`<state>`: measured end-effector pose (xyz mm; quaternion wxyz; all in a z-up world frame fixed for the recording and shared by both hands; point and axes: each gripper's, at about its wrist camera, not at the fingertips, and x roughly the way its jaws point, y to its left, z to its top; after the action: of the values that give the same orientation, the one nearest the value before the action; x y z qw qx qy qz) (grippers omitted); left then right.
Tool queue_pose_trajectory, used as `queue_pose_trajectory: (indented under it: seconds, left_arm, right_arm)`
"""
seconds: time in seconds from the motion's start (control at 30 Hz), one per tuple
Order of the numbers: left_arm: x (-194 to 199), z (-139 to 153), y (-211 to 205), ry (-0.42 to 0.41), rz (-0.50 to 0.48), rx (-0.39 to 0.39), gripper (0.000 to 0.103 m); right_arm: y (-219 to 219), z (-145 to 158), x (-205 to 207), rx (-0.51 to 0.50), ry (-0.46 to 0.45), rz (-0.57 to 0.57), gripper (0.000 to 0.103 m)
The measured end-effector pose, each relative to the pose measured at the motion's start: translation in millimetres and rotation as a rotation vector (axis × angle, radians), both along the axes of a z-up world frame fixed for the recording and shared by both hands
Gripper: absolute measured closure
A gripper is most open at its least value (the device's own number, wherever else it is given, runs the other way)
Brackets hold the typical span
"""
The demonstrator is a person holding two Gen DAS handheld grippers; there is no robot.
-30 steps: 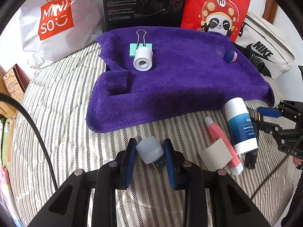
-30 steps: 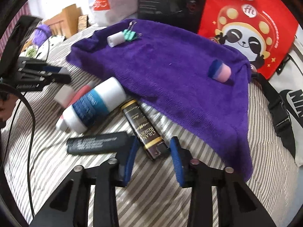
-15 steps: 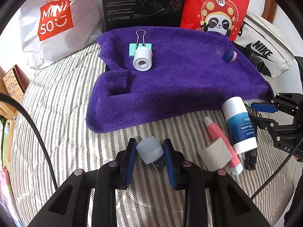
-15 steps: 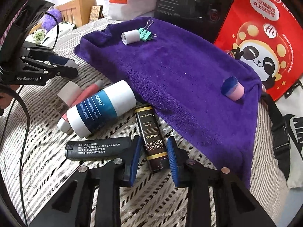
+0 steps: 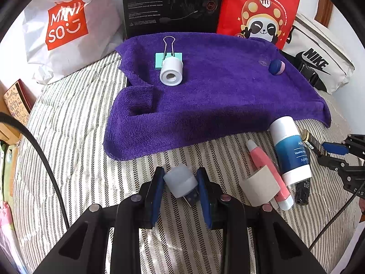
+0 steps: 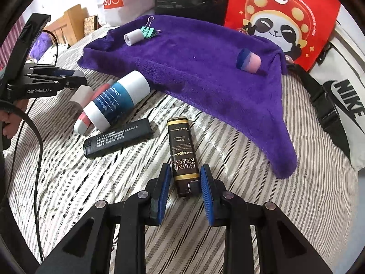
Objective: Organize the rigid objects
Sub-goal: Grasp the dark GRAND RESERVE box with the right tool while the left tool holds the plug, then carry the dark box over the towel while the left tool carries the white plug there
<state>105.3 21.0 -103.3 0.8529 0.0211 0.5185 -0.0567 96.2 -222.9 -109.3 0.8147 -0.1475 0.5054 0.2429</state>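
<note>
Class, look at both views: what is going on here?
A person is sorting small items on a striped bed. The left gripper is shut on a pale plug. The right gripper straddles a dark Grand Reserve bar. A roll, clip and small cap lie on the purple towel.

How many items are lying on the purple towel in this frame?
3. A white roll rests against a teal binder clip near the purple towel's back-left; a blue-and-pink cylinder lies at its back-right. Folds could hide something small.
</note>
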Motion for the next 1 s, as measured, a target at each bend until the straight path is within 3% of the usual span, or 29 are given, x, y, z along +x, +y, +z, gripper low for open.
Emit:
queue_pose_trajectory:
  seconds: [0.3,0.73,1.0]
  left_arm:
    - [0.5,-0.4,-0.5,0.003,0.001,0.007,0.075]
    - [1.9,-1.3,-3.9,-0.005,-0.004,0.012,0.075]
    - [-5.6,6.4,9.8,-0.001,0.009,-0.049,0.075]
  right_arm:
    - [8.7,0.1,10.1,0.005,-0.008,0.037,0.079]
    - [8.0,-0.6,10.2,0.031,0.013,-0.057,0.078]
    - [1.1,2.8,8.0,0.066,0.041,-0.086,0.079]
